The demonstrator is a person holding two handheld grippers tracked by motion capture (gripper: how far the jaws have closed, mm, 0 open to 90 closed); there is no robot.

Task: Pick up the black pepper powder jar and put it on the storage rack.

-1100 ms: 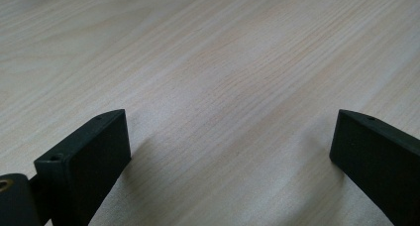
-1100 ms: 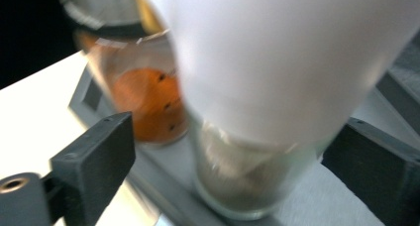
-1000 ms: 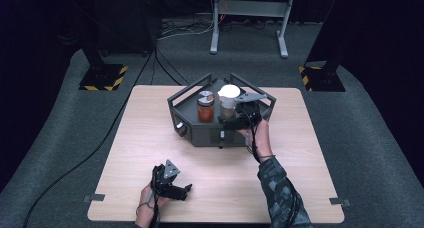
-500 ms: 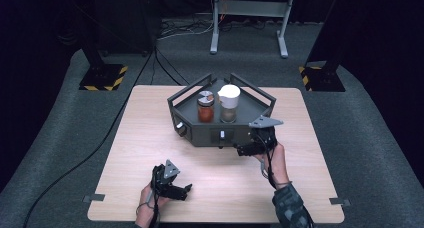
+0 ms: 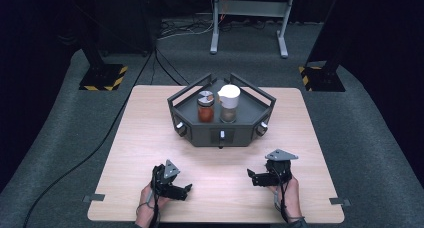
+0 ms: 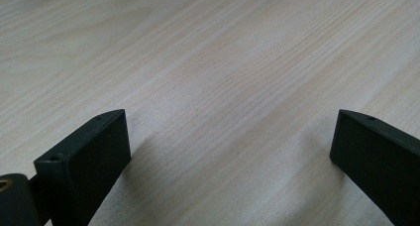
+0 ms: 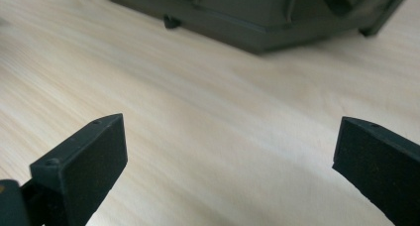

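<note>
Resting near the table's (image 5: 150, 138) front edge, both grippers — left (image 5: 186, 189), right (image 5: 251, 176) — have their jaws spread and hold nothing. Red jar (image 5: 205, 109) and white-lidded jar (image 5: 229, 103) stand side by side in the rack (image 5: 220, 135) — the work looks finished.

We see a pale matt wood-grain table (image 5: 150, 138), a matt dark plastic-looking rack (image 5: 220, 135), and matt black gripper jaws.

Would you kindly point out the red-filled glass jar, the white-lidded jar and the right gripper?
red-filled glass jar (image 5: 205, 112): high view, red body.
white-lidded jar (image 5: 229, 92): high view, lid top.
right gripper (image 5: 253, 177): high view, between its fingertips.
</note>
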